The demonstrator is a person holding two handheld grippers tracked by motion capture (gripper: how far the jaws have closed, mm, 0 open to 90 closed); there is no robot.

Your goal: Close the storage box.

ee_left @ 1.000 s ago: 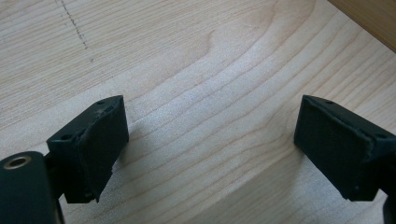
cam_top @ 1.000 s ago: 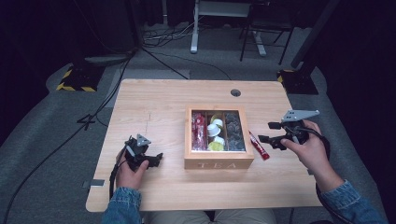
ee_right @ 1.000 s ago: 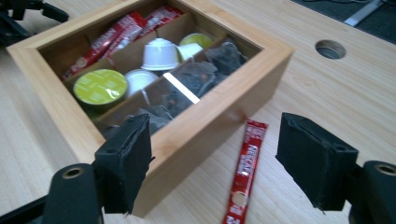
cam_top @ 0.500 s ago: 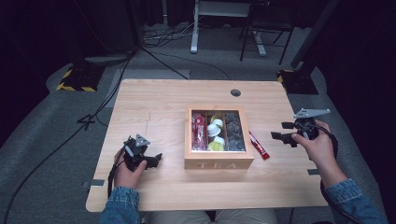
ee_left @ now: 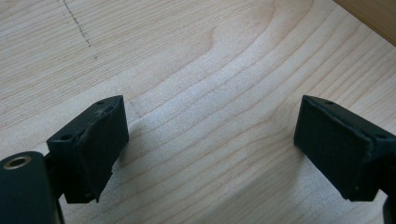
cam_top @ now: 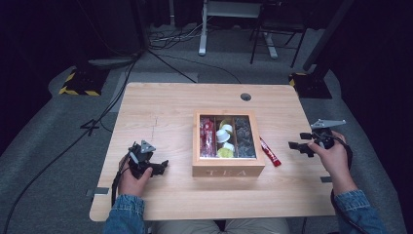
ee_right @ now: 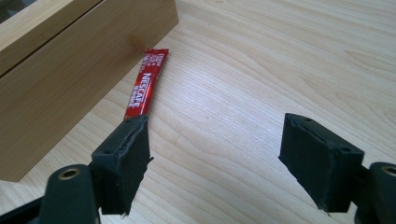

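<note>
right jaws: spread wide, nothing between them, having just opened a little further; held low over bare wood at the table's right side
right gripper (cam_top: pixel 298 145): in the right hand (cam_top: pixel 332 156), pointing left toward the sachet; seen also from its own camera (ee_right: pixel 215 163)
sachet (ee_right: pixel 145 84): red stick marked NESCAFE, flat on the table, lying along the box's right wall, far end touching or just beside that wall; near end just ahead of the right gripper's left jaw, apart from the pads; in the high view (cam_top: pixel 270 151) between box and right gripper
left jaws: released, spread wide, only bare wood between them
left gripper (ee_left: pixel 210 140): low over the table, jaw shadows falling on the grain just beneath; in the high view (cam_top: pixel 163 165) held in the left hand (cam_top: pixel 131 178), pointing right toward the box, well apart from it
box (cam_top: pixel 229 171): wooden, marked TEA on the near wall, centre of the table, lid clear; three compartments running front to back, red sachets in the left one, white and yellow pods in the middle one, dark packets in the right one; side wall seen in the right gripper view (ee_right: pixel 60 79), a corner in the left gripper view (ee_left: pixel 373 18)
table (cam_top: pixel 165 107): pale wood, round cable hole (cam_top: pixel 246 96) near the far edge
sleeves: blue denim, at the bottom of the high view
</note>
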